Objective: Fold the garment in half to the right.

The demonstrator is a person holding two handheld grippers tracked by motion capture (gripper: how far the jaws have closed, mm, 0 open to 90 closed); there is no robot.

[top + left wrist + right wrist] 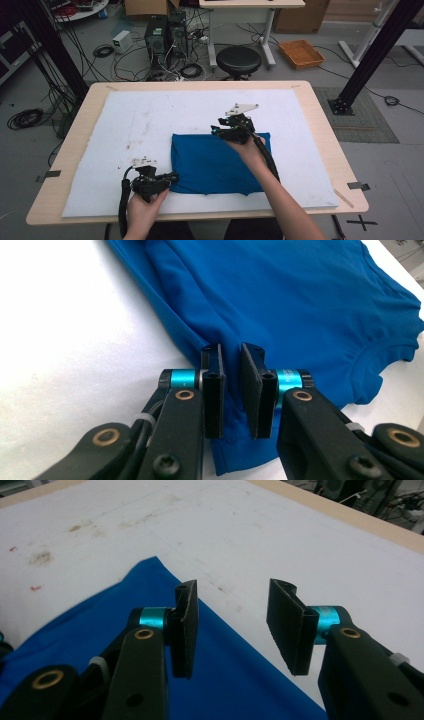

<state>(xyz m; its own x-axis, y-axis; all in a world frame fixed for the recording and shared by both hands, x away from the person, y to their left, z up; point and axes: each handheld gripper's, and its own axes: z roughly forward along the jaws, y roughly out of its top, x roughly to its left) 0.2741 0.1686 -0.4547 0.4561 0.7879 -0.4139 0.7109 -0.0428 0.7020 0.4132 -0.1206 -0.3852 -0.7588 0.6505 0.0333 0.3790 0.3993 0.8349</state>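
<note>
Lying flat on a white mat (125,125) that covers a wooden table (320,130) is a folded blue shirt (215,162), the largest thing within reach of the two claws. A person's forearms come in from the near edge, one claw in each hand.

Right claw (220,129): it hovers over the shirt's far edge, near the far right corner. In the right gripper view (232,625) its jaws stand well apart with nothing between them; blue cloth lies under the left jaw, bare mat under the right.

Left claw (172,177): it sits at the shirt's near left corner. In the left gripper view (232,390) its jaws are almost together, with a fold of the hem in the narrow gap between them. The collar lies off to that claw's right.
</note>
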